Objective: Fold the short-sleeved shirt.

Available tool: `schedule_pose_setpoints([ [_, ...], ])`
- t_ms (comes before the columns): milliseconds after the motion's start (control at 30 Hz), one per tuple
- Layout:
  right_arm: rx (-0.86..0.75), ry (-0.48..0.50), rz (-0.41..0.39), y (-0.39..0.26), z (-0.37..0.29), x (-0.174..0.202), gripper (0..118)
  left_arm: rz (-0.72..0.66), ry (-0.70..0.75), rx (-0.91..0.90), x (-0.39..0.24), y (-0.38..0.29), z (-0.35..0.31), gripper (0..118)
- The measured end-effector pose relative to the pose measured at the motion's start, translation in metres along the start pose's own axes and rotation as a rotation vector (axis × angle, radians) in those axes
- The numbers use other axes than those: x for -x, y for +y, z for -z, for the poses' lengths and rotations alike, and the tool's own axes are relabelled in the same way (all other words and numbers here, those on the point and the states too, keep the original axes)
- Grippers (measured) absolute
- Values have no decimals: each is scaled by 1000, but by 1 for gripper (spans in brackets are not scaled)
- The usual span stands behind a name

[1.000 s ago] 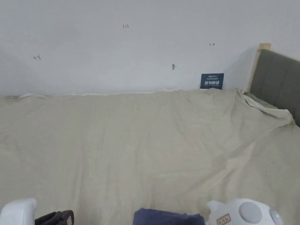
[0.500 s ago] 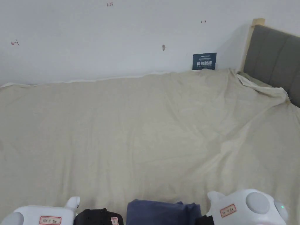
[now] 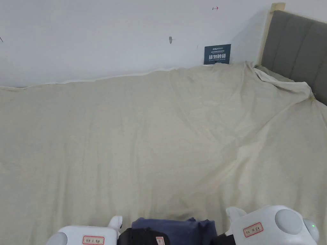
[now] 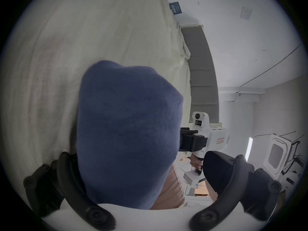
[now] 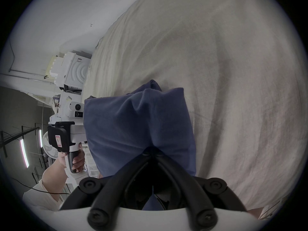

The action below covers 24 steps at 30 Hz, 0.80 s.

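A dark blue shirt is bunched up at the near edge of the bed, between my two grippers. In the right gripper view, my right gripper has both jaws pinched together on a fold of the shirt. In the left gripper view, the jaws of my left gripper stand wide apart. There the shirt bulges between them, lying against the left jaw and clear of the right one. The head view has the left gripper's black front touching the shirt's left side and the right gripper's white body at its right.
A wrinkled beige sheet covers the whole bed up to the white wall. A grey padded headboard stands at the far right, and a small dark blue sign leans on the wall. A fan and white boxes stand beyond the bed.
The head camera has tilted down. My left gripper has moved right along the near edge until it reaches the blue shirt. The right gripper keeps its hold.
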State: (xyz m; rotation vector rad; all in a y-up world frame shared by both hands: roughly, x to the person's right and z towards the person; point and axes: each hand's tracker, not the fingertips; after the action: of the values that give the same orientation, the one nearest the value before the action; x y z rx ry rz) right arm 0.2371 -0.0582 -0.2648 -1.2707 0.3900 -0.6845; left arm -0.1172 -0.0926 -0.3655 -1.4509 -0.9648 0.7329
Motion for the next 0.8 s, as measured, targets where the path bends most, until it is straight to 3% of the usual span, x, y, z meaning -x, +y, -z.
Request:
schedule_pose_setpoints([
  [67, -8, 31, 29, -1, -1, -4, 0, 61, 68, -22, -18, -8, -4, 115],
  [100, -11, 45, 49, -2, -2, -7, 0, 113, 124, -29, -25, -10, -5, 105],
  [167, -21, 55, 57, -2, -3, -13, 0, 165, 254, -54, -31, -15, -12, 33],
  [200, -28, 57, 56, -4, -5, -13, 0, 165, 294, -66, -30, -16, -14, 30],
  [300, -46, 65, 49, -10, -8, -8, 0, 68, 182, -41, -24, -19, -13, 30],
  [533, -147, 22, -15, -22, -32, 12, 0, 128, 257, -96, -47, -27, -26, 30],
  [633, -199, 46, -16, -26, -48, 20, 0, 225, 365, -136, -55, -24, -71, 30],
  [800, -251, 42, 7, -32, -56, 35, 0, 169, 527, -269, -34, -15, -203, 30],
])
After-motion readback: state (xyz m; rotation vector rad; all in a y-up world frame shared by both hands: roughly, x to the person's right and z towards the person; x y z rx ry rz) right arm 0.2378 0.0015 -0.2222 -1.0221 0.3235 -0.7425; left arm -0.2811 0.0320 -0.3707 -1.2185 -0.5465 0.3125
